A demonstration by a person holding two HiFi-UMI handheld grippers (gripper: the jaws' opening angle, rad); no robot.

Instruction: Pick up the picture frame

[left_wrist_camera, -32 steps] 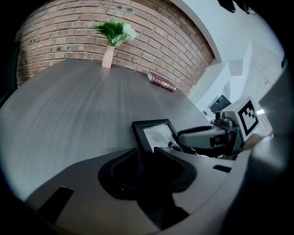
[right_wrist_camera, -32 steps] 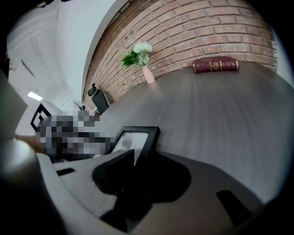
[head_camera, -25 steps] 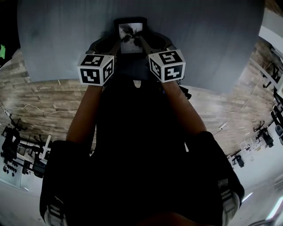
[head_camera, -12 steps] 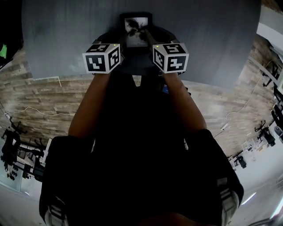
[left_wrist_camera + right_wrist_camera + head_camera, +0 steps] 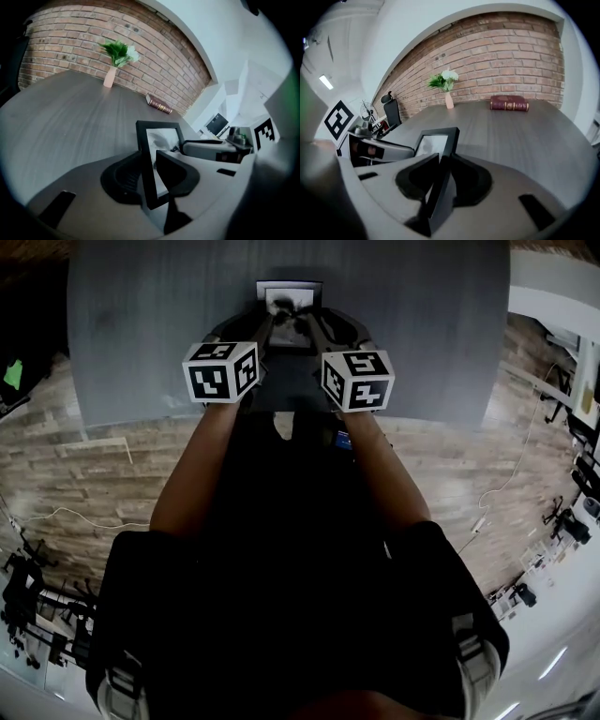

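Partly hidden, picture frame (image 5: 290, 294) sits clamped in left gripper (image 5: 147, 158) and right gripper (image 5: 444, 157).

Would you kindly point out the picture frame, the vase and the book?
picture frame (image 5: 143, 157): left gripper view, left black border.
vase (image 5: 109, 78): left gripper view, pink body.
book (image 5: 509, 104): right gripper view, red spine.

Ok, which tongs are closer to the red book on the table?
Right. The book lies ahead and right of both; the right tongs hold the frame by its right edge, the left tongs by its left.
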